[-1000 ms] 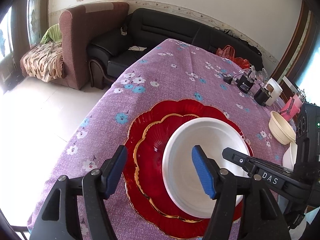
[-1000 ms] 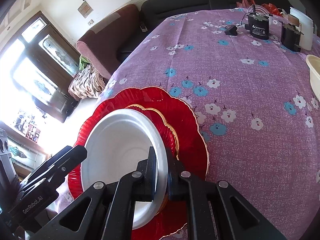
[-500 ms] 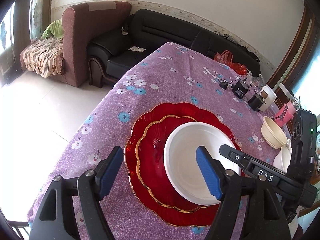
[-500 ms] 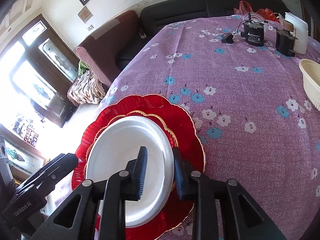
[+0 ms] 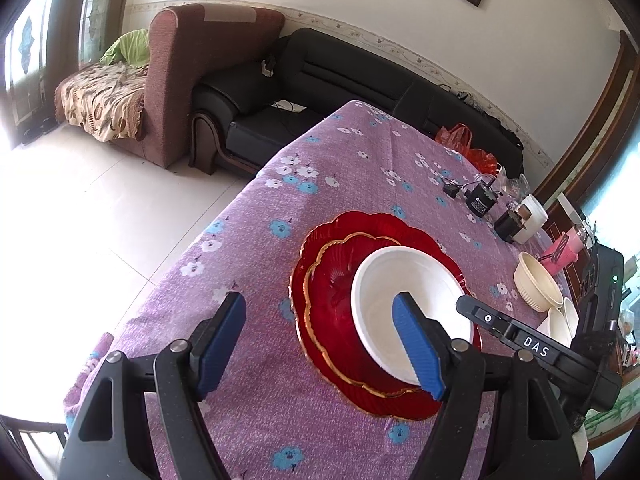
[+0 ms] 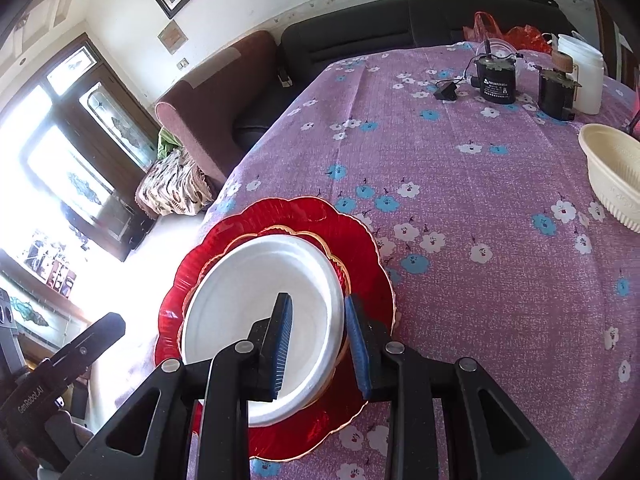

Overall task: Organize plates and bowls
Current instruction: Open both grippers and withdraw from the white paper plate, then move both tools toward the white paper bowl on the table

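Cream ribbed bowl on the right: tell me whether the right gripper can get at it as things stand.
Probably yes. The right gripper is open and empty, and only bare tablecloth lies between it and the cream ribbed bowl.

White walls and a pale tiled floor (image 5: 100,208) — black sofa (image 5: 320,80), brown armchair (image 5: 192,60), sunlit windows (image 6: 60,152).

The left wrist camera sat behind the left gripper (image 5: 320,340), above the near left edge of the table (image 5: 360,168), and looked steeply down across it toward the black sofa (image 5: 344,80). The right wrist camera sat behind the right gripper (image 6: 318,344), closer to the table and also angled down, facing the same sofa (image 6: 400,28) from further right. Both views shared the stacked red plates (image 5: 332,280) (image 6: 360,248) with the white plate (image 5: 408,280) (image 6: 264,292) on top, the cream bowl (image 5: 536,284) (image 6: 612,176), and each showed the other gripper at its edge.
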`<state>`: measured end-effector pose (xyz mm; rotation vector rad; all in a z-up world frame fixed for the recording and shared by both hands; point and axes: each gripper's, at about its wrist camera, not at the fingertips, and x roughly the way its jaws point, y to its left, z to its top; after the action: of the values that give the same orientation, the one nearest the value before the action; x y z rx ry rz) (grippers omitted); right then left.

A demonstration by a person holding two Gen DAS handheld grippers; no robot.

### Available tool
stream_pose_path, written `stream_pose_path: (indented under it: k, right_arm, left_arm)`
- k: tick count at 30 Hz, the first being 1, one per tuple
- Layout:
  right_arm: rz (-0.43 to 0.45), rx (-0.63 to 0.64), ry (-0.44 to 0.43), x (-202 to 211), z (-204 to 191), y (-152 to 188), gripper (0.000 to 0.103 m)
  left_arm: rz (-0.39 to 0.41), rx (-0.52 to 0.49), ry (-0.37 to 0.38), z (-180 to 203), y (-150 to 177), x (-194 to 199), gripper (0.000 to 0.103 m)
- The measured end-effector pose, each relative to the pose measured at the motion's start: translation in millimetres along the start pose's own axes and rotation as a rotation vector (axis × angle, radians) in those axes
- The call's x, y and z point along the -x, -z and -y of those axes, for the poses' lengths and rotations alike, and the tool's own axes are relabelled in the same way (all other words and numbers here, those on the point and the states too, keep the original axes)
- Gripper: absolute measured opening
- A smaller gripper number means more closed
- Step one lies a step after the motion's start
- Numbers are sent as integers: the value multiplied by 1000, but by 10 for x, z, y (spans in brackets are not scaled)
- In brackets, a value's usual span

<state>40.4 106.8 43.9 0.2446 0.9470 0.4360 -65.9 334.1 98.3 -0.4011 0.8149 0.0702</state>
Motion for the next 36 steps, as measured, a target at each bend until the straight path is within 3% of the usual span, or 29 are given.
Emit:
stream_pose_path:
  k: [10, 20, 23, 27, 31, 33, 36]
  right_arm:
    - [-67, -1, -16, -148, -73, 65, 30]
    - [63, 0, -12, 456, 84, 152, 31]
    - [121, -4, 14, 724, 213, 232, 45]
    - [221, 21, 73, 1140, 379, 380, 56]
    - [358, 83, 207, 1596, 508, 577, 68]
    - [430, 116, 296, 1828, 582, 691, 79]
    - [519, 82, 363, 2162, 826, 843, 89]
  left_arm:
    - [9, 26, -3, -130, 120, 177, 75]
    - [78, -41, -15, 108, 220, 433, 76]
    - [122, -108, -13, 361, 287, 539, 76]
    - [192, -191, -10, 721, 406, 693, 82]
    - [276, -265, -23, 1039, 525, 860, 89]
    - [309, -303, -40, 1201, 599, 925, 91]
    - [321, -356, -52, 1445, 697, 959, 92]
